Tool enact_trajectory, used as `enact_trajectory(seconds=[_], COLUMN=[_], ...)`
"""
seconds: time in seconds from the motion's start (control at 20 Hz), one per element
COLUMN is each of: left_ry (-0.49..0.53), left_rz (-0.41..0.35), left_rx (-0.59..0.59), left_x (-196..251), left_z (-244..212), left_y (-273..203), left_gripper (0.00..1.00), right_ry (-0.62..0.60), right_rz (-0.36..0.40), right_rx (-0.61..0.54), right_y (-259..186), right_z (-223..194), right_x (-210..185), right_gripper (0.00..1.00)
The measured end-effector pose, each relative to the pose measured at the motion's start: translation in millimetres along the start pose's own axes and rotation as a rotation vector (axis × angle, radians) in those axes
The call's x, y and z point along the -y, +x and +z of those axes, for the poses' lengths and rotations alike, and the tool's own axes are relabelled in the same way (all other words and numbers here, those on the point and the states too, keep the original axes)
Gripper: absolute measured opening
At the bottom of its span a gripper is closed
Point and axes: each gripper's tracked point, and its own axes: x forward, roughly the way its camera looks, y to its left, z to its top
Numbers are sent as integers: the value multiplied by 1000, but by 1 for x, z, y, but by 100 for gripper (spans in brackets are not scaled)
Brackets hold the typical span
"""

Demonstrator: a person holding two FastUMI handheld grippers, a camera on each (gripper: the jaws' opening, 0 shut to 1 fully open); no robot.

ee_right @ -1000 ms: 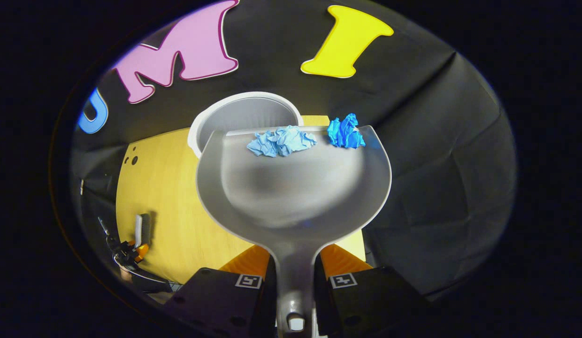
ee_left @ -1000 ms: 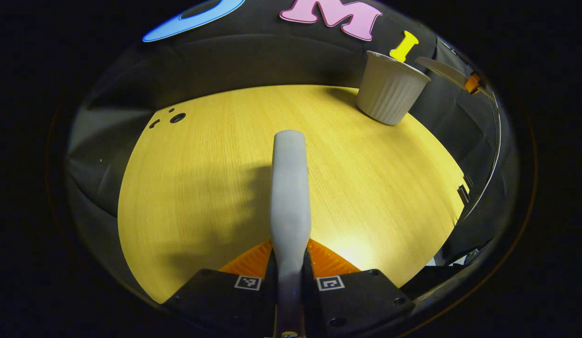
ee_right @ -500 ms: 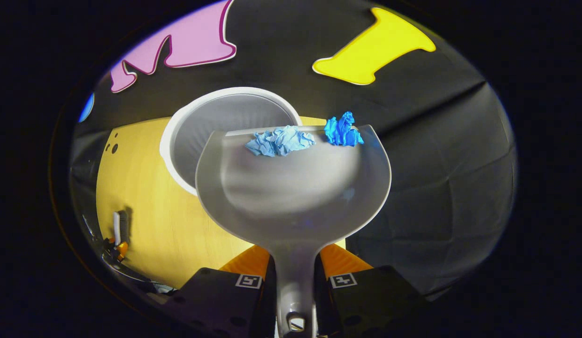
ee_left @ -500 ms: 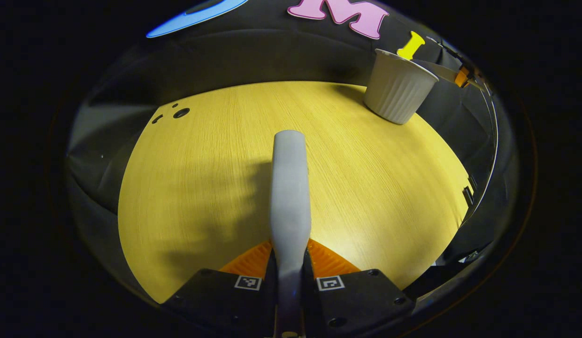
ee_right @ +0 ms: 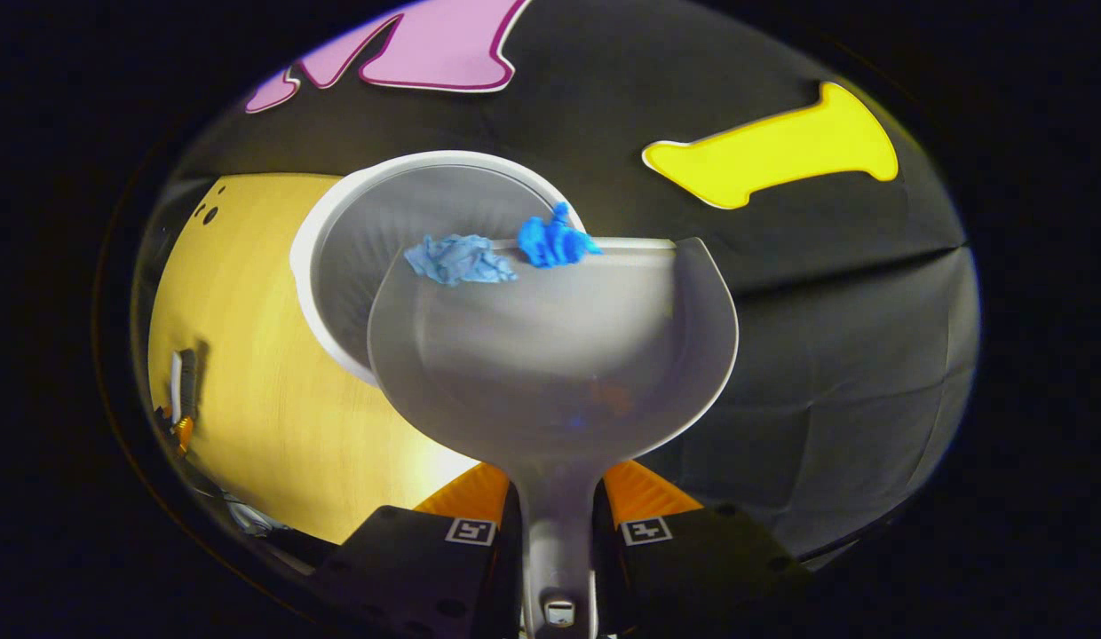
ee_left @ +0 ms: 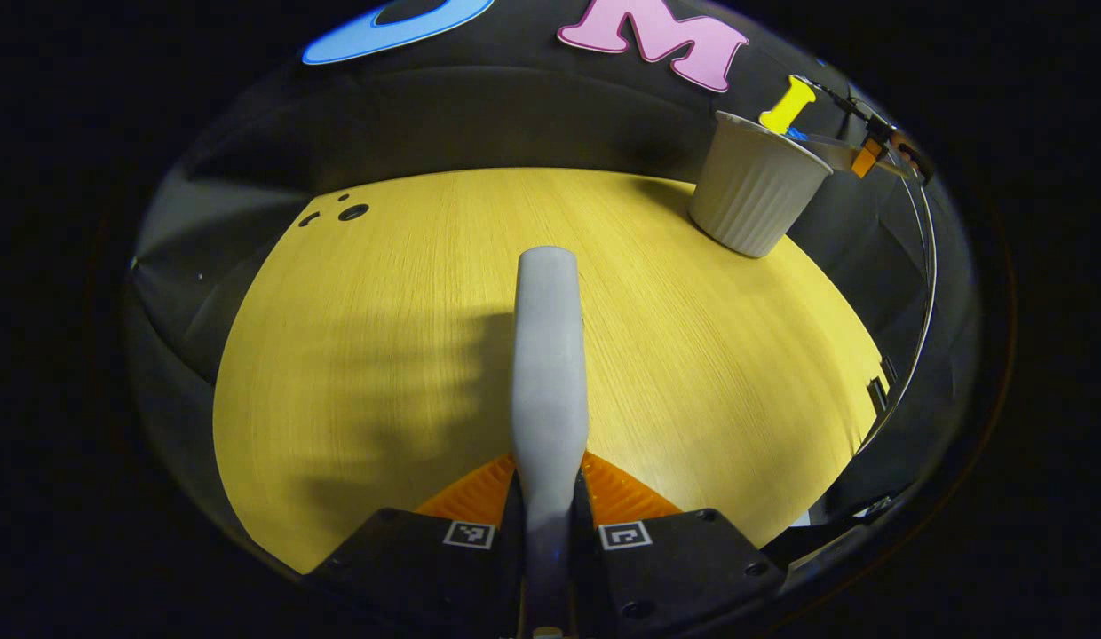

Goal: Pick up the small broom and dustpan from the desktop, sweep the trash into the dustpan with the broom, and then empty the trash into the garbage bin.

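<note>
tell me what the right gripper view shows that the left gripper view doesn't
Right gripper view: the dustpan's bowl close up, two blue paper wads at its lip, over the bin's open mouth. Left gripper view: the broom handle clamped close up, and the bin's ribbed outer wall. Shared: bin, yellow table.

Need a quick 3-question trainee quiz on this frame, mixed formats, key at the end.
1. True or false: the dustpan is already empty.
2. The right gripper is clamped on which part of the dustpan? A) front lip B) handle C) side wall
3. Fill in: the two paper wads sit at the dustpan's front lip, above the open ____.

Key:
1. False; both blue wads lie on it.
2. B
3. garbage bin
</note>
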Motion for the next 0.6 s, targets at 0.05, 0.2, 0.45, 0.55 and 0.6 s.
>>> enact_trajectory(seconds=[0.05, 0.2, 0.45, 0.55, 0.6], left_ry=[1, -23, -57, -64, -71], left_rz=[9, 24, 43, 50, 51], left_rx=[2, 4, -6, -8, -9], left_x=[-1, -1, 2, 1, 2], left_z=[-4, -16, -38, -45, -47], left_y=[-3, -15, -25, -27, -28], left_gripper=[28, 28, 28, 28, 31], right_ry=[-14, -71, -232, -280, -307], right_rz=[-8, -44, -106, -124, -148], right_rx=[0, 1, -7, -17, -22], right_y=[1, 0, -5, -3, -5], right_z=[2, 9, 21, 27, 27], right_x=[-1, -2, 15, 22, 25], right_gripper=[36, 36, 36, 36, 36])
